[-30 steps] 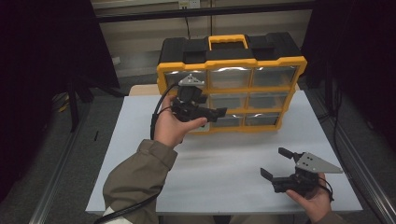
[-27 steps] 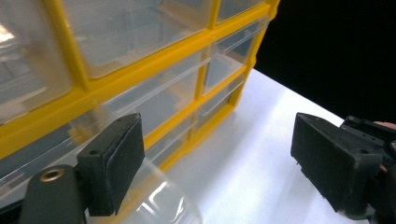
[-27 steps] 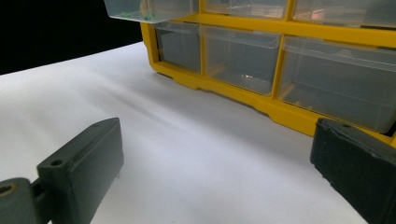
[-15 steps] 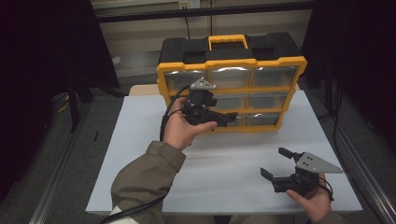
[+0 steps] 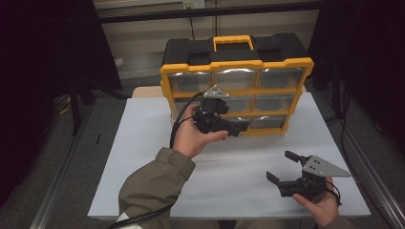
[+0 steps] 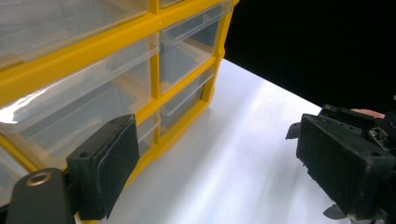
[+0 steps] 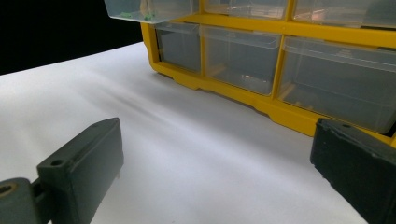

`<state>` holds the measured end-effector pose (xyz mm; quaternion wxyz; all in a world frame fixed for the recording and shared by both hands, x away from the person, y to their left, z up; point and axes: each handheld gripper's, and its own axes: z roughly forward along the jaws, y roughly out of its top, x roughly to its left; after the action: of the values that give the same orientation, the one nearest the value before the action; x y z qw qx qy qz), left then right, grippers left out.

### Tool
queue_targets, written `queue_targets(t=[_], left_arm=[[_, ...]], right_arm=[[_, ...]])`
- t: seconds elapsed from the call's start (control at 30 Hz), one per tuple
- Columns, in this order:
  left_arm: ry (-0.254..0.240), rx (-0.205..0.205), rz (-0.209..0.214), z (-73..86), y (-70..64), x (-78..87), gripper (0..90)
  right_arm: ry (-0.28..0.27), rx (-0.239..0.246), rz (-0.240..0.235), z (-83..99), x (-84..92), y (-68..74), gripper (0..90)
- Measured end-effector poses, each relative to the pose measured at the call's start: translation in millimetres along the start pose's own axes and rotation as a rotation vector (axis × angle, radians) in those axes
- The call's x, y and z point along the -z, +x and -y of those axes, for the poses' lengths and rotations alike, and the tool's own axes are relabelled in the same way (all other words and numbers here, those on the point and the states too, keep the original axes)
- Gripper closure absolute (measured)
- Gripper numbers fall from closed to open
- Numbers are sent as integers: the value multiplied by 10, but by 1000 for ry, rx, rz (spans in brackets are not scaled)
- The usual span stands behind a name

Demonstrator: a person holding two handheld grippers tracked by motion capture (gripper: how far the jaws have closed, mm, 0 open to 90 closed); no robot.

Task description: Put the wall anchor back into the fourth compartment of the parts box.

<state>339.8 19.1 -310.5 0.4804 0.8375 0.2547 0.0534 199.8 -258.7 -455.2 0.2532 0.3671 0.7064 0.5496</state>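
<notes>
Yellow plastic frame, clear fronts: drawer cabinet (image 5: 236,67) upright at the far edge of the white bench (image 5: 143,143), black lid and handle on top. Since a second ago, left gripper (image 5: 236,129) carried rightward and nearer the cabinet front; now hangs just before the middle and lower rows, not touching. Reads as an approach to one of those drawers, grasp not yet begun. Jaws wide apart, nothing between the pads, drawer fronts and bare bench beyond them. Right gripper (image 5: 281,165) low over the near right of the bench, well apart from the cabinet, unmoved; jaws likewise wide and empty. Seen from the right gripper view, one drawer (image 7: 149,9) standing out of the frame, small green bits inside.
</notes>
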Motion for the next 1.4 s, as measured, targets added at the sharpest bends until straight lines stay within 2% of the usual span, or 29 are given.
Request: queue_targets(t=[0.1,0.13,0.23,0.4,0.43,0.53,0.57,0.73,0.83,0.97,1.2,1.27,1.4], left_arm=[[-19,9,14,24,-3,-25,132],[-3,6,4,25,-6,-19,132],[-16,7,21,54,-18,-38,132],[-16,8,25,110,-35,-55,132],[1,5,22,121,-39,-50,132],[-11,8,33,161,-53,-66,132],[-3,4,23,165,-65,-57,132],[-19,1,53,200,-108,-77,132],[-11,-3,53,219,-122,-92,132],[-27,-4,57,246,-145,-90,133],[-19,-3,63,273,-186,-102,134],[-22,-6,84,291,-196,-118,136],[-5,-6,83,317,-221,-131,137]], right_arm=[[1,-2,0,1,0,0,25],[1,-2,-1,1,0,0,25],[-1,1,-2,-1,2,1,25],[-2,0,0,-1,0,3,25],[-2,0,0,-2,1,3,25],[-2,2,0,0,-1,2,25],[-2,2,0,0,-2,1,25],[-1,3,-1,-1,-1,3,25],[-1,2,-1,-1,-1,3,25],[-3,2,-1,-1,-2,6,25],[-1,1,-4,-2,-3,10,25],[-1,1,-4,-1,-4,11,26],[0,2,-3,-1,-1,8,25]])
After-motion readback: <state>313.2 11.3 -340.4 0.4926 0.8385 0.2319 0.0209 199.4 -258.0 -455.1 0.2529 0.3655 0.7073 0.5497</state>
